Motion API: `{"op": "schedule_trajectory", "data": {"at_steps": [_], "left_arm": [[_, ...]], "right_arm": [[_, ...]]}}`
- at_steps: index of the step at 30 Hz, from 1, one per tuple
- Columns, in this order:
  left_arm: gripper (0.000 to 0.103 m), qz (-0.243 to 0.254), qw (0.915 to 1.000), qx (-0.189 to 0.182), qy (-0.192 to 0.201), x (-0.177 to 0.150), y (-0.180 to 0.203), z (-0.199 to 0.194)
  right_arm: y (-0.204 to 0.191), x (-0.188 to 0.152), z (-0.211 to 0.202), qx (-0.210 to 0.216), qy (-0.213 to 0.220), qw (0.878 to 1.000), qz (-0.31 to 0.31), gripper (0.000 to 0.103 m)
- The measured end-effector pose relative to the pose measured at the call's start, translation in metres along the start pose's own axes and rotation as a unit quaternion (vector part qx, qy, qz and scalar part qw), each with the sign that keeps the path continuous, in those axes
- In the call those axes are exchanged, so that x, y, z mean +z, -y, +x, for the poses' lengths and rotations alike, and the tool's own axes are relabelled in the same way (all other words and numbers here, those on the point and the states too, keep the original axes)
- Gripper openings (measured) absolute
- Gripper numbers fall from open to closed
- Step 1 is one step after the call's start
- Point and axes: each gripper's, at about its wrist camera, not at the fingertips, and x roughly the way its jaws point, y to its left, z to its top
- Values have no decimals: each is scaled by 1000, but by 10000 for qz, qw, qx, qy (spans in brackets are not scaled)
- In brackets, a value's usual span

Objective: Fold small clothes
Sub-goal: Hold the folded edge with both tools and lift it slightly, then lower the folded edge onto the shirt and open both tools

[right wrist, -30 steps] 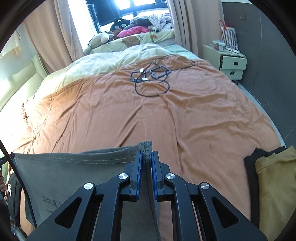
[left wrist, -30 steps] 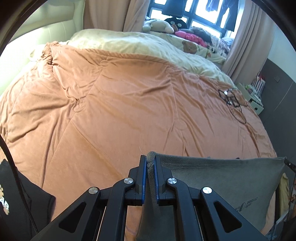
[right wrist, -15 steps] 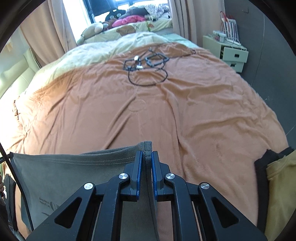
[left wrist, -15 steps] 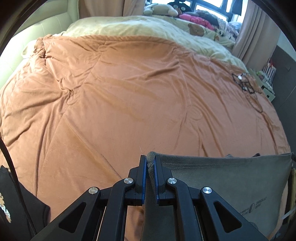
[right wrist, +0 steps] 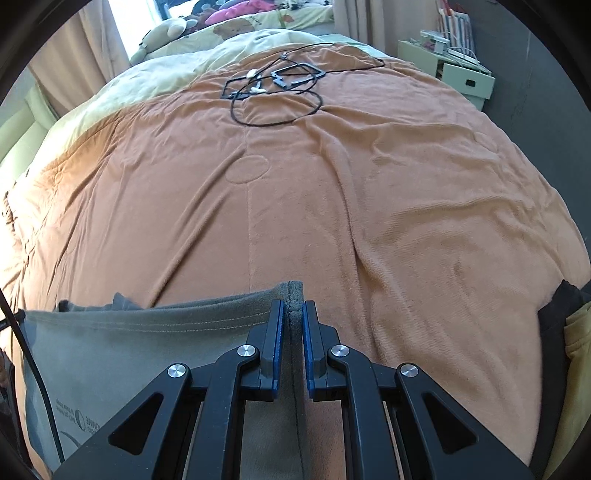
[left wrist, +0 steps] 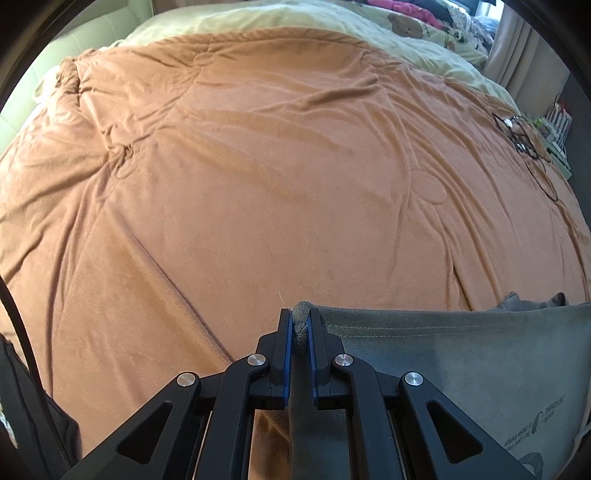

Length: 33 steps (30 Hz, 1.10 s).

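- one grey shirt (left wrist: 461, 373) is seen, stretched above the near part of the bed between the two claws, with a stitched hem along its top edge and a printed logo (left wrist: 532, 428) near one lower corner.
- one orange quilt (left wrist: 280, 177) is spread over the bed; it is soft, wrinkled and stitched with round puckers.
- one pale yellow blanket (left wrist: 295, 18) is laid beyond the quilt's far edge.
- one tangle of black cable (right wrist: 275, 92) is lain on the far part of the quilt, well apart from the shirt.
- one white cabinet (right wrist: 461, 70) is stood beside the bed.
- at the right edge of the right view, a black garment (right wrist: 554, 310) and a yellow one (right wrist: 576, 354) are piled together on the quilt.
- a dark item (left wrist: 26, 406) is glimpsed at the left edge of the left view; what it is cannot be told.
- the left claw (left wrist: 300, 325) is clenched on one top corner of the shirt; its blue-lined fingers (left wrist: 284, 354) are nearly closed, with a bunched fold of cloth pinched between them.
- the right claw (right wrist: 293, 317) is clenched on the opposite top corner, the gap between its fingers (right wrist: 308, 354) filled by the folded edge.
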Motion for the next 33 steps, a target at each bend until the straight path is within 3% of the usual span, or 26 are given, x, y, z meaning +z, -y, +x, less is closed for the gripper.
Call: {"op": "schedule_trajectory", "data": {"at_steps": [9,17,20,21,22,23,24,26,33], "left_arm": [[8,39,9994,11,347,19,2,-27],[8,-45,9997,226,30,26,7,14],[9,-89,9995,257,-166,25,11,28],[10,-96,9995,246,-157,24,12,27],[14,-90,9996,249,-137,23,15,25],[18,-64,9996,262,-84,22,18,21],[20,-43,9996,260,-47,21,19,18],[24,33,9999,131,29,18,28,9],[24,257,9986,-467,-9,5,74,-7]], "right_arm": [[-4,1,-14,-34,221,9997,15,6],[-6,10,23,-146,-3,9999,-20,6],[-8,13,31,-473,-82,9988,-41,8],[-9,13,29,-533,-44,9985,-67,14],[-11,13,26,-501,-23,9987,-71,20],[-13,13,22,-414,9,9991,-68,35],[-16,12,17,-346,55,9993,-88,41],[-24,9,9,-204,115,9995,-217,41],[-72,-13,4,511,-150,9964,-662,41]]}}
